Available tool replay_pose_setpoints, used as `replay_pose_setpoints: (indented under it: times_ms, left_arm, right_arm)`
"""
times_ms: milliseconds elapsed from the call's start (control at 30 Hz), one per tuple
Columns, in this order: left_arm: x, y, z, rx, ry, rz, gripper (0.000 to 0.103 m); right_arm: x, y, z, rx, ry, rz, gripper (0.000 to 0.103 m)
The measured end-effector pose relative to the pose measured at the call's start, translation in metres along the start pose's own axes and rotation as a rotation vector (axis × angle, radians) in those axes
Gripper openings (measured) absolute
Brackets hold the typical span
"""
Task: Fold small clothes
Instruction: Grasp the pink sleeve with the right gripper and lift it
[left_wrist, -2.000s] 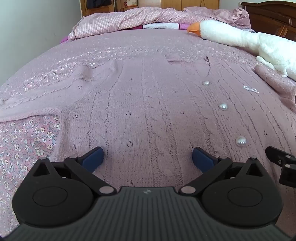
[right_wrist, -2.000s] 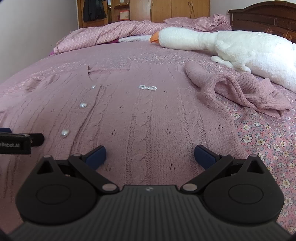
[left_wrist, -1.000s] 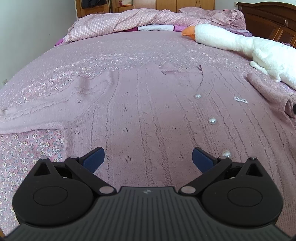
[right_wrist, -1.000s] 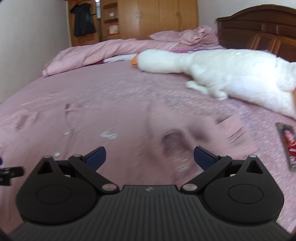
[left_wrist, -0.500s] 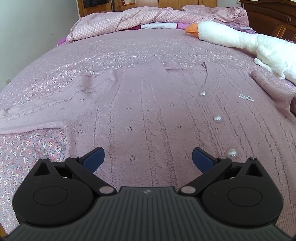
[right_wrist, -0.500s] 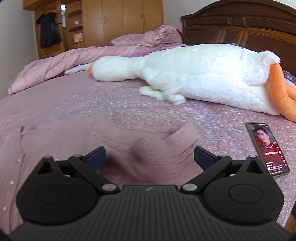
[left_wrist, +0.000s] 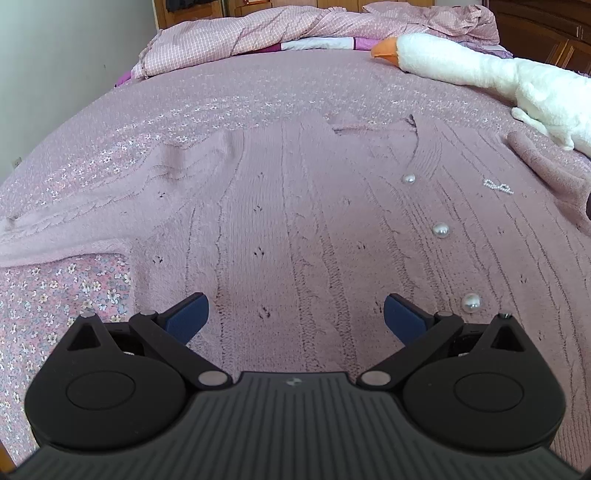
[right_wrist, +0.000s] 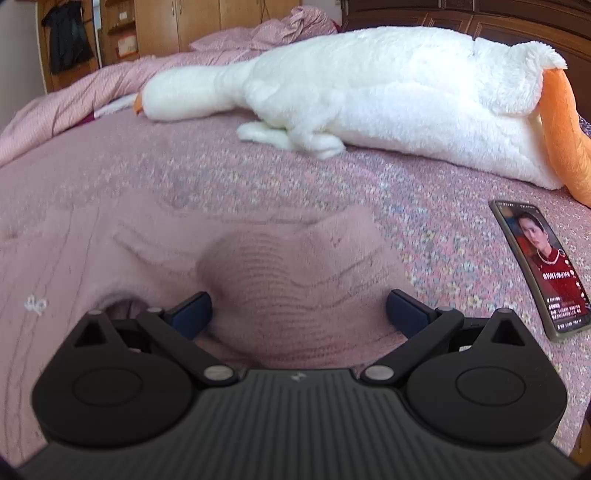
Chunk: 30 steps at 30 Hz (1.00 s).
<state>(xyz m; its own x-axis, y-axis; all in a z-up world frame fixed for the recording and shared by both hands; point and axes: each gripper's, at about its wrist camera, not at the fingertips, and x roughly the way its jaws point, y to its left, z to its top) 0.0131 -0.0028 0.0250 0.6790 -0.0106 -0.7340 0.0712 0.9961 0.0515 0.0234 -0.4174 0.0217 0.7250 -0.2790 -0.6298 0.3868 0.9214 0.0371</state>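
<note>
**Right gripper lined up on the bunched sleeve**

The left gripper hangs low over the cardigan, jaws apart and empty; the body runs away ahead of it, one sleeve stretched far to its left, pearl buttons to its right. The right gripper, also apart and empty, has the crumpled other sleeve directly ahead between its jaws, so it is the nearer one. Beyond lies a plush goose; a phone sits to its right, clear of the sleeve.
</note>
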Motion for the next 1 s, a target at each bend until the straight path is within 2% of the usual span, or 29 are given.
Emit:
replay_pose_setpoints:
  times_ms: [133,233,300,367,433,467,500,567,633,700,800,1000]
  left_arm:
    - [0.002,0.0,0.0,0.009,0.002,0.004,0.103]
    - [0.004,0.0,0.001,0.009,0.01,0.006,0.103]
    - [0.005,0.0,0.001,0.01,0.019,0.01,0.103]
    - [0.005,-0.001,0.001,0.013,0.022,0.013,0.103]
    - [0.006,-0.001,0.001,0.016,0.022,0.013,0.103]
    - [0.006,-0.002,0.001,0.017,0.022,0.013,0.103]
    - [0.007,-0.002,0.001,0.016,0.023,0.012,0.103]
    - [0.008,-0.003,0.001,0.01,0.023,0.003,0.103]
    - [0.007,-0.004,0.001,0.009,0.02,-0.004,0.103]
    - [0.005,-0.004,0.0,0.018,0.012,-0.008,0.103]
    - [0.001,-0.004,0.0,0.029,-0.001,0.001,0.103]
    - [-0.003,0.002,0.001,0.008,-0.007,0.007,0.103]
  right_arm:
    - [0.0,-0.01,0.011,0.027,-0.054,-0.038,0.103]
    - [0.014,-0.018,0.016,0.035,-0.03,-0.083,0.103]
    - [0.025,-0.025,0.017,0.075,0.011,-0.055,0.103]
    - [0.032,-0.036,0.015,0.172,0.046,0.005,0.103]
    - [0.032,-0.038,0.014,0.196,0.042,0.024,0.099]
    - [0.03,-0.036,0.014,0.184,0.038,0.037,0.085]
    - [0.027,-0.034,0.014,0.173,0.032,0.055,0.077]
    - [0.02,-0.029,0.015,0.162,0.025,0.092,0.041]
    - [0.014,-0.027,0.019,0.182,0.019,0.127,0.031]
    - [0.007,-0.03,0.025,0.241,0.006,0.193,0.029]
    - [-0.006,-0.029,0.036,0.362,-0.016,0.37,0.029]
    - [-0.03,0.005,0.058,0.435,-0.021,0.656,0.029]
